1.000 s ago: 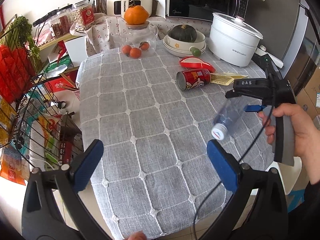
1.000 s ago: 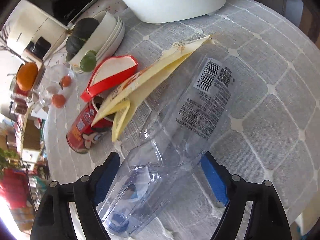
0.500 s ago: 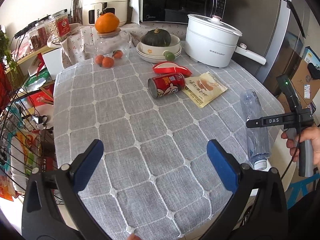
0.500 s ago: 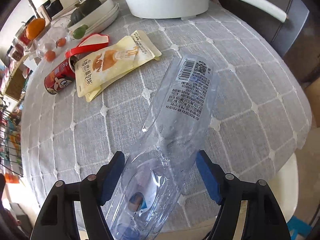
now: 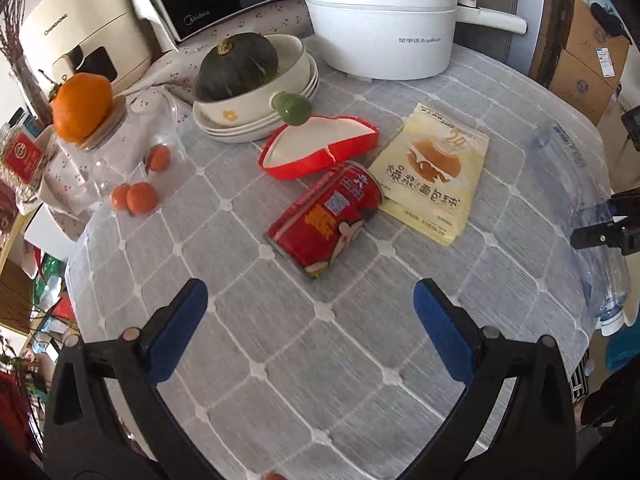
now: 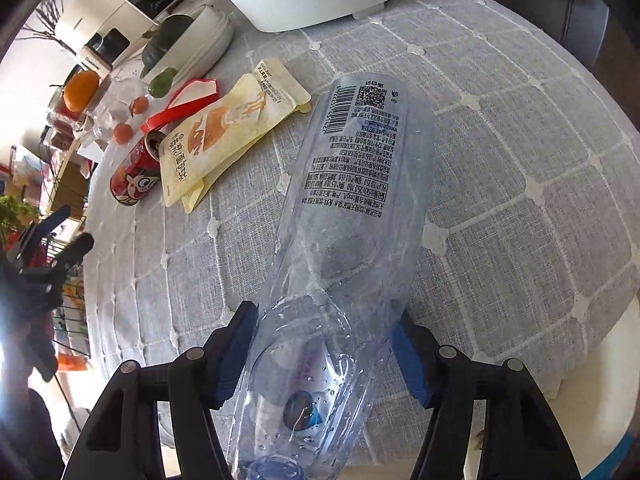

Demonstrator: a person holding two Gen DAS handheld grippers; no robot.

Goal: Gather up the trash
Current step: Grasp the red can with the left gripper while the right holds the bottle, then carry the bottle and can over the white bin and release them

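The counter (image 5: pixel 360 360), under a grey checked cloth, carries a white pot (image 5: pixel 380 24) at the back. A clear bottle (image 6: pixel 352 208) lies near the right edge, neck end gripped between the right claw's (image 6: pixel 324 356) blue pads. The left claw (image 5: pixel 308 328) hangs wide open and empty before a red can (image 5: pixel 324 224) lying on its side, touching a yellow pouch (image 5: pixel 432 172).

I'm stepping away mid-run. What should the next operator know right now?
Right tongs: shut on the clear plastic bottle, held at the table's right edge.
Left tongs: open, empty, facing the red can.
On the table: the can on its side, yellow snack pouch beside it, red-rimmed lid behind.
Done: bottle gripped.
Left: bin the bottle, then collect the can, pouch and lid.
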